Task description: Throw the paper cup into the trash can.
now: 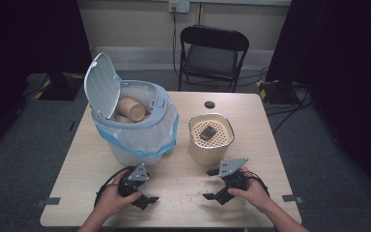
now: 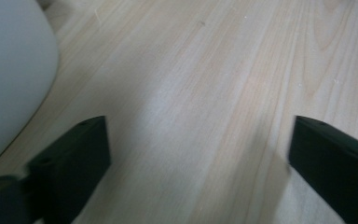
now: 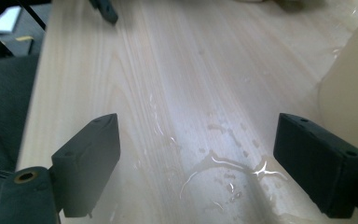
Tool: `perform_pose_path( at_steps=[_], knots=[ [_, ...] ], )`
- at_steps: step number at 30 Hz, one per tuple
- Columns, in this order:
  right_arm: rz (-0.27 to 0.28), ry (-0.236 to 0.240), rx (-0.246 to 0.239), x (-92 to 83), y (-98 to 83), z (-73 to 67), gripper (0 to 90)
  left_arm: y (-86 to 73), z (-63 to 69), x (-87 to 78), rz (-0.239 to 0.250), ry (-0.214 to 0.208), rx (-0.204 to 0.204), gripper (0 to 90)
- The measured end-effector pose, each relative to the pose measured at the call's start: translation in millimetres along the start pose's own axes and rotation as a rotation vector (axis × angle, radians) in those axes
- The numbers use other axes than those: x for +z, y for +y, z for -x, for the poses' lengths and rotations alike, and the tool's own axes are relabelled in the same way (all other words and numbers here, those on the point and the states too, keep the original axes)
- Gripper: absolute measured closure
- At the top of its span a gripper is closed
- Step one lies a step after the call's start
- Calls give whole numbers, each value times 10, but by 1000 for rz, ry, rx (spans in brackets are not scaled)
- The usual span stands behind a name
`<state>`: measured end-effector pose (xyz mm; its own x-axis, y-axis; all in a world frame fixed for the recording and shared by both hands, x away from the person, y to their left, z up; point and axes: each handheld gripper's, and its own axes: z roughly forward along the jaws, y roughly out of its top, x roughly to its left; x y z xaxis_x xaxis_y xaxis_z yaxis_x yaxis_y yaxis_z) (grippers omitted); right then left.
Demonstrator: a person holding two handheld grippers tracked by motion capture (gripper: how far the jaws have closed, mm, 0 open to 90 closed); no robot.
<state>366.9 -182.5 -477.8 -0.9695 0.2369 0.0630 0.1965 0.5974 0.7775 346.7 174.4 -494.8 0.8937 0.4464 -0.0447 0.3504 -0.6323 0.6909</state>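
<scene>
Both of your grippers sit low at the near edge of the wooden table [image 1: 183,181], and neither carries anything. Your left gripper [image 1: 145,199] has its jaws spread wide over bare wood, just in front of the white bin [image 1: 135,128], whose rounded wall [image 2: 9,70] shows at the edge of the left gripper view. That bin is lined with a blue-edged bag, its lid [image 1: 101,84] tipped up, and paper cups [image 1: 130,110] lie inside, so it looks ready to take more waste. Your right gripper [image 1: 214,195] also has its jaws apart with nothing between them, close by the cream perforated-top container [image 1: 211,137], on whose top a dark object [image 1: 207,132] rests. A spill [image 3: 223,170] glistens on the wood right under those jaws, which probably explains why that hand hovers there.
</scene>
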Motion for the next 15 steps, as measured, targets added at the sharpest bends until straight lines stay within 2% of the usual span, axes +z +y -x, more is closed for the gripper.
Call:
perform_pose_path(
  at_steps=[2, 4, 7, 8, 9, 13, 15],
  knots=[
    [-11, -10, -13, 55, -43, -12, 138, -6, -21, -51, -4, -18, -33, 176],
    [-19, -18, -14, 95, -67, -13, 138, -32, -30, -69, 9, -34, -53, 150],
    [-28, -29, -20, 131, -97, -4, 138, -42, -35, -112, -18, -28, -29, 159],
    [-24, -34, -19, 142, -110, 0, 138, -44, -23, -120, -5, -36, -40, 159],
    [-23, -30, -14, 154, -124, 6, 138, -42, -29, -139, -12, -40, -30, 159],
    [-29, -39, -13, 181, -124, 21, 140, -68, -22, -193, -24, -49, -56, 159],
    [-63, -43, -22, 201, -123, 23, 136, -83, -14, -234, -32, -48, -71, 159]
  ],
)
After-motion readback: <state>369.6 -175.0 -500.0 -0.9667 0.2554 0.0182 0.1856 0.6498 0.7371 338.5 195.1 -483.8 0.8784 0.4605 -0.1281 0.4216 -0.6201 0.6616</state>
